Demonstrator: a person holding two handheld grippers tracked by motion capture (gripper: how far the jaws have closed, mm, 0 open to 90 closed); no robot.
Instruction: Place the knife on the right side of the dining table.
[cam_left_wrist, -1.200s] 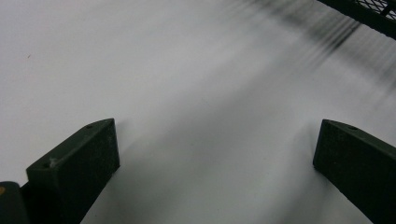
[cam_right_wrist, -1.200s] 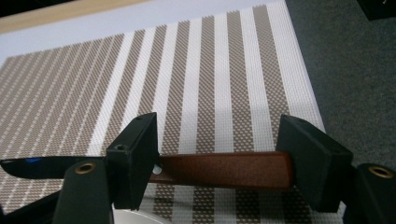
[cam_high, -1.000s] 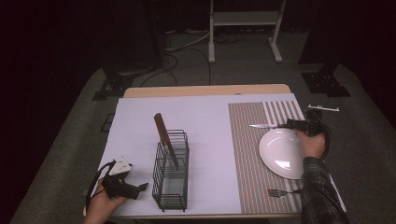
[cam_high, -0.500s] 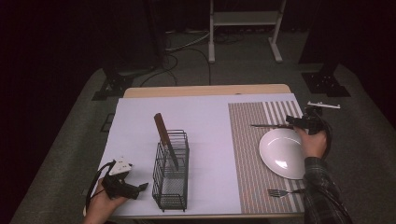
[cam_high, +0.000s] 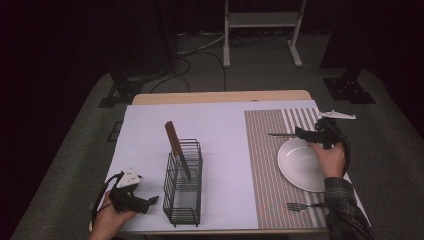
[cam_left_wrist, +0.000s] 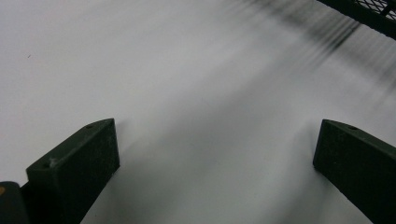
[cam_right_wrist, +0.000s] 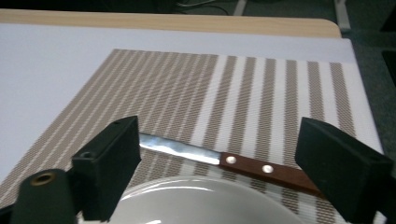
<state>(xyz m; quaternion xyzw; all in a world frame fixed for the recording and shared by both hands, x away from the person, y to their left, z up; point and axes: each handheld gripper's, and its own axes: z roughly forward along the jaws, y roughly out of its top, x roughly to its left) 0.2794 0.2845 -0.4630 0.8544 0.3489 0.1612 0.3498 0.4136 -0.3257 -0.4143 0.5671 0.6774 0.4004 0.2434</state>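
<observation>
Because a place is being laid at the right of the high view, the striped woven placemat (cam_high: 265, 150) carries the round white plate (cam_high: 300, 167), with the wood-handled table knife (cam_right_wrist: 219, 161) lying flat just above its rim. The right gripper (cam_high: 305, 134) stands over it, jaws wide and just opened, pads clear. Lower left, the left gripper (cam_high: 150, 201) rests open beside the black wire caddy (cam_high: 184, 185), waiting.

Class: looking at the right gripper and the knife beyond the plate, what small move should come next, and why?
Probably lift the right gripper clear. Its jaws have just been opening and stand wide apart, and the knife lies flat on the striped placemat beyond the plate, seemingly released.
</observation>
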